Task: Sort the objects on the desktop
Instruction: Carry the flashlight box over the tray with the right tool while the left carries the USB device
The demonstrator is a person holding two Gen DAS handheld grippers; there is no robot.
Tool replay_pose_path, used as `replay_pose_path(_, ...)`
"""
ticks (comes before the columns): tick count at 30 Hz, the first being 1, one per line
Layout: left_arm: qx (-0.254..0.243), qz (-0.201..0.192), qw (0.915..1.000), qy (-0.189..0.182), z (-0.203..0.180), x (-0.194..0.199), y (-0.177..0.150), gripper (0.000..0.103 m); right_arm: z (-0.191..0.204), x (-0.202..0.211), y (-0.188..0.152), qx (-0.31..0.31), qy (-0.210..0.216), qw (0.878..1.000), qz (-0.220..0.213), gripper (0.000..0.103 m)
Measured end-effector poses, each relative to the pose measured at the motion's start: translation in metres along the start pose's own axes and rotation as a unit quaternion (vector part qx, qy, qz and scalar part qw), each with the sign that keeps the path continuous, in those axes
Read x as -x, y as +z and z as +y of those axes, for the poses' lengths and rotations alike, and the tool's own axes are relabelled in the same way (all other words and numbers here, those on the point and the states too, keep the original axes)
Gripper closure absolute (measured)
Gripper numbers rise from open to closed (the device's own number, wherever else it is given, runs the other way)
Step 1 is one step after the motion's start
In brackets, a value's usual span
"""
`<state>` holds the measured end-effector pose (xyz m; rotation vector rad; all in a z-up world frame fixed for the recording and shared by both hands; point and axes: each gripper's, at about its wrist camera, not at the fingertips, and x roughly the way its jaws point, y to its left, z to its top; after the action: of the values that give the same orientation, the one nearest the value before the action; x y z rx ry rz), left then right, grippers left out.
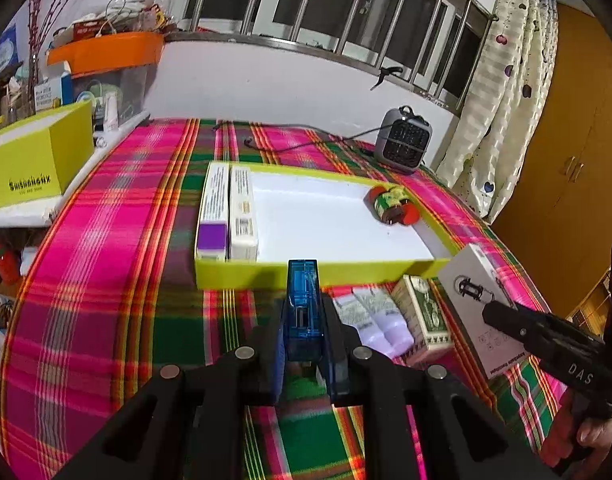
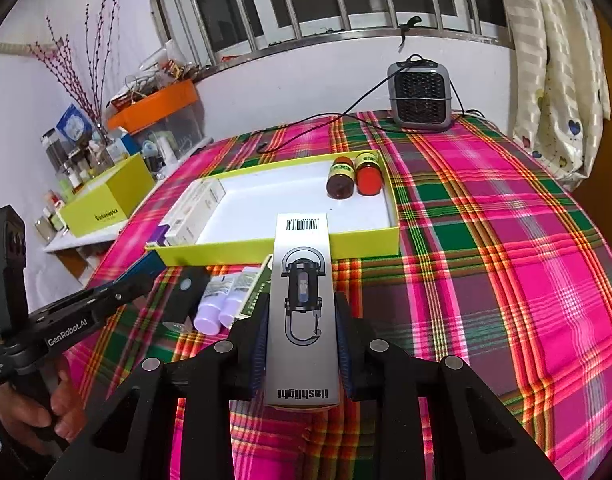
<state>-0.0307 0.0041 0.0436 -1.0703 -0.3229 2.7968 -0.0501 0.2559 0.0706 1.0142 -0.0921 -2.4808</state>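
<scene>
1. The left gripper [image 1: 304, 332] has its fingers closed narrow on a blue translucent case [image 1: 303, 304]. The case stands out far ahead of the fingertips, toward the near wall of the lime-green tray [image 1: 266, 270]. If it goes forward too low, I think its front end can hit this wall and turn in the grip.
2. The right gripper [image 2: 302, 344] clamps a silver flashlight box [image 2: 302, 308] by its long sides. Much of the box reaches past the fingertips, over the tray edge. The smooth card can slide between the pads if the wrist tilts.
3. Just left of the right fingers lie two white tubes [image 2: 222, 300] and a green box [image 2: 258, 288]; a low sweep can push them.
4. The two jars [image 2: 354, 176] lie in the far right corner of the tray, ahead of the flashlight box; a box dropped there can make them roll.
5. Both grippers are near each other and can collide at the tray.
</scene>
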Motion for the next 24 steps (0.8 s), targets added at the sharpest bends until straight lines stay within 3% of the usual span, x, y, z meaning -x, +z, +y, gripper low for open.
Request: replay_pose_path(24,0.007,-0.06,0.9981,0.016,0.028,-0.019,0.059,0.087,0.059,-0.051,0.064,0.041,0.029,0.999,-0.009,0.072)
